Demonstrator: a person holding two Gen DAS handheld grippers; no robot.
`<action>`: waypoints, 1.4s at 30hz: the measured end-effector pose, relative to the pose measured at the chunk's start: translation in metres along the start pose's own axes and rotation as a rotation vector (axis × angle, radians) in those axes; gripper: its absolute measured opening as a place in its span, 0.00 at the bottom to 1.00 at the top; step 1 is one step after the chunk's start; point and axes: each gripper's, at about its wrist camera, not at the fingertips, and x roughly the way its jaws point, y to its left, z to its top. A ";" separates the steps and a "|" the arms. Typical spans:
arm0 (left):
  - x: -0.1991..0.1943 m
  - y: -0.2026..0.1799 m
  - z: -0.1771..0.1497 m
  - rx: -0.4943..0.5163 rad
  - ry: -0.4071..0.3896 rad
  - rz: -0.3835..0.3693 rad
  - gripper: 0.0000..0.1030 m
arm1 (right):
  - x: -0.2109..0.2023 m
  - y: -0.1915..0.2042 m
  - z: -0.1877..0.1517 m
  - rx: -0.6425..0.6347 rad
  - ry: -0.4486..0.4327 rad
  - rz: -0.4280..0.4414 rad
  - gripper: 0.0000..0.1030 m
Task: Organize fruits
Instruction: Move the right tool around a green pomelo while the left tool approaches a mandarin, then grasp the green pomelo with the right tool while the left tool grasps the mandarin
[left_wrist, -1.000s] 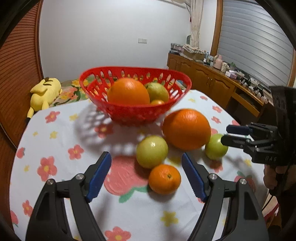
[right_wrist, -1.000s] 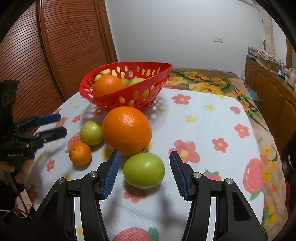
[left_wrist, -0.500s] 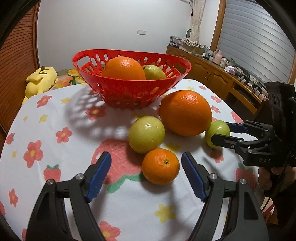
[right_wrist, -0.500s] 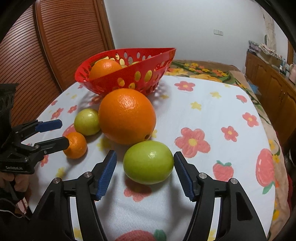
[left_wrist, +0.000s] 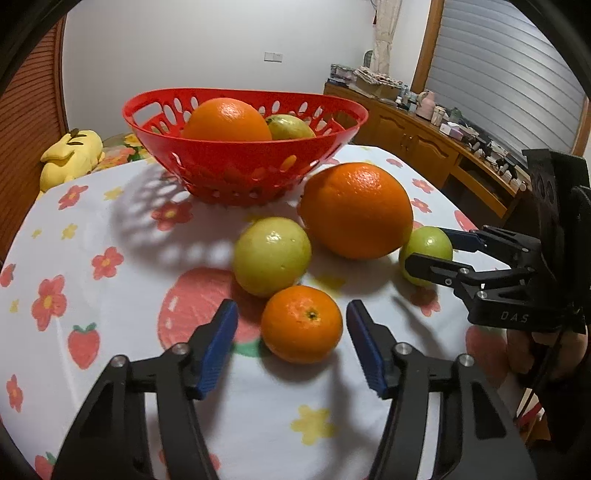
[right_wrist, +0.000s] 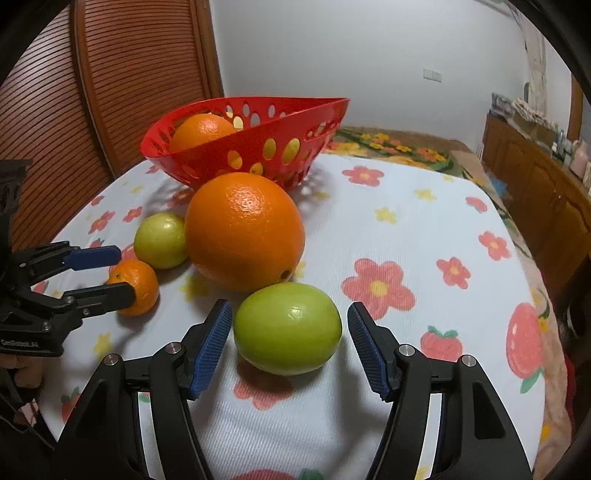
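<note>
On the desk (left_wrist: 110, 369), under a flowered cloth, a red basket (left_wrist: 240, 177) stands at 12 o'clock holding an orange (left_wrist: 225, 120) and a green fruit (left_wrist: 290, 127). A large orange (left_wrist: 356, 210) lies loose at 1 o'clock of the left tongs (left_wrist: 291, 345), a yellow-green fruit (left_wrist: 271, 254) beside it. A yellow plush toy (left_wrist: 72, 155) lies beyond the desk at 10 o'clock.

Left tongs: jaws have just been closing around the small mandarin (left_wrist: 301, 323), a gap showing on each side (not gripped). Right tongs (right_wrist: 288, 341): jaws have just been opening, parted around the green apple (right_wrist: 286, 326), the left pad close beside it; contact cannot be confirmed. Large orange stands directly behind the apple, touching or nearly so.
</note>
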 end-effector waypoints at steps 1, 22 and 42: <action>0.001 -0.001 0.000 0.002 0.004 0.000 0.54 | 0.000 0.000 0.000 0.000 0.002 -0.002 0.65; -0.005 0.003 -0.004 -0.011 -0.006 -0.011 0.43 | 0.000 -0.002 -0.001 0.006 0.004 -0.001 0.65; -0.037 0.025 0.003 -0.059 -0.081 0.013 0.42 | 0.009 0.001 -0.004 -0.024 0.062 -0.007 0.63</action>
